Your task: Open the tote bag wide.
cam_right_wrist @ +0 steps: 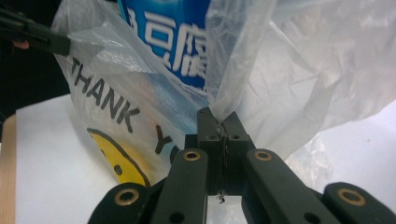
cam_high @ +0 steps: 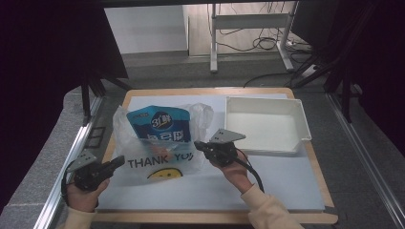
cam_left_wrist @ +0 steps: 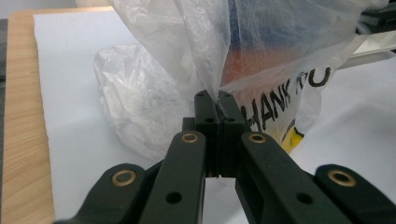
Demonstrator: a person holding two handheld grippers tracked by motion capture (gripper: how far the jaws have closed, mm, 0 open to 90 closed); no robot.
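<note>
The bag (cam_high: 157,152), thin clear plastic with "THANK YOU" and a yellow smiley, sat on the white mat (cam_high: 267,186) left of centre, with a blue packet (cam_high: 160,125) standing inside it. You had your left gripper (cam_high: 119,162) clenched on the bag's left edge, film pinched between the jaws. Your right gripper (cam_high: 198,145) was likewise clamped on the bag's right edge. A white tray (cam_high: 301,119) sat just right of the bag, at the mat's far right.
</note>
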